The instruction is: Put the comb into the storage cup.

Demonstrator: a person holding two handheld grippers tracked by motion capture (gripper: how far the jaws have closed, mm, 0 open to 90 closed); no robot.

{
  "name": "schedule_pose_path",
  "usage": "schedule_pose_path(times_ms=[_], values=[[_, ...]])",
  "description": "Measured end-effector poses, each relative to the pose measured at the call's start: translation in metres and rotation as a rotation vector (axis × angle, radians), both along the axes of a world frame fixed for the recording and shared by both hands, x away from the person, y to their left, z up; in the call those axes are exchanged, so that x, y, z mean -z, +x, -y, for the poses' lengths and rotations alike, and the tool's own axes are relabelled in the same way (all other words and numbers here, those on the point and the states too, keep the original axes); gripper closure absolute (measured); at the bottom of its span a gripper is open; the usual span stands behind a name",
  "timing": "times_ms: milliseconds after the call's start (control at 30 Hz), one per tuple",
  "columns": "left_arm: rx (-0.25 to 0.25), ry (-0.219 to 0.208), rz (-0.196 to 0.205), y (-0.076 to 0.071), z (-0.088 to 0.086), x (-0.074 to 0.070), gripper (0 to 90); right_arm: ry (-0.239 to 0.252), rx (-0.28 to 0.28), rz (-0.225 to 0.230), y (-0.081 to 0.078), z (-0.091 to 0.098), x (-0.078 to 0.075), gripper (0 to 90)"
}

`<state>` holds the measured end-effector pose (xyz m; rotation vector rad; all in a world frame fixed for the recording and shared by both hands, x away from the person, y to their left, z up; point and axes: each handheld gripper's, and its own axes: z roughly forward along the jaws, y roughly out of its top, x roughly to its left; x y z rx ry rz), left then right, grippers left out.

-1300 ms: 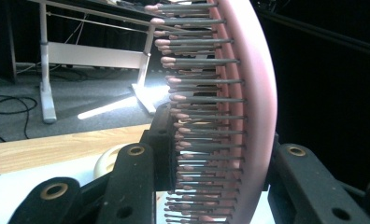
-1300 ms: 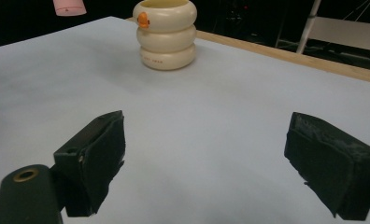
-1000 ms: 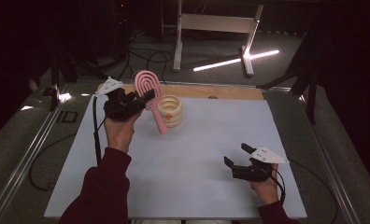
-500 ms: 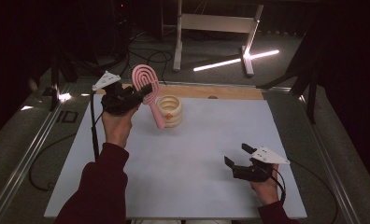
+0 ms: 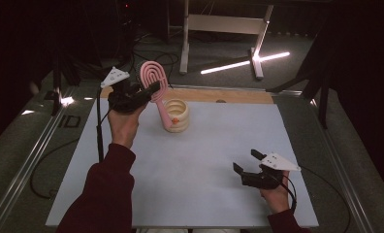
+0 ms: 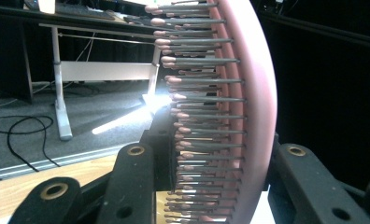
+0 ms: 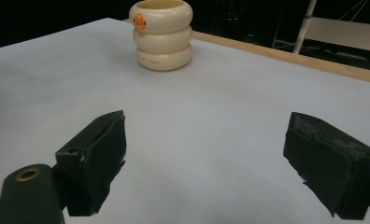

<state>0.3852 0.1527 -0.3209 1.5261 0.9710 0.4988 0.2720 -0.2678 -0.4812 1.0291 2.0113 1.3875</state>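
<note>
High view: the left gripper, held above the far left part of the white table, grips a pink hairbrush by the lower part of its head, the oval head tilted up and away, the handle slanting down towards the cream ribbed cup. The handle's lower end lies against the cup's near left side in this view; whether it touches the cup or sits inside it cannot be told. Left gripper view: the brush stands edge-on between the two black jaws, bristles pointing left, the pink back to the right; the jaws are closed on its head. The right gripper rests low over the near right part of the table, well apart from the cup, jaws spread wide with nothing between them. Right gripper view: the cup, bearing a small orange mark, stands upright on the table beyond the parted jaws
</note>
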Motion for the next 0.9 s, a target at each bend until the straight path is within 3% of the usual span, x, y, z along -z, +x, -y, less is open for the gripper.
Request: schedule_pose_path(times_ms=[400,700,900], values=[[-0.012,0.008,0.015,0.012,0.003,-0.005,64.0,0.047,-0.005,-0.014,0.001,0.004,-0.001,13.4],[-0.022,-0.024,0.021,0.021,0.005,-0.004,64.0,0.048,-0.008,-0.016,0.001,0.004,-0.001,13.4],[-0.023,-0.016,0.019,0.024,0.008,0.0,64.0,0.046,-0.005,-0.016,0.001,0.004,-0.001,13.4]])
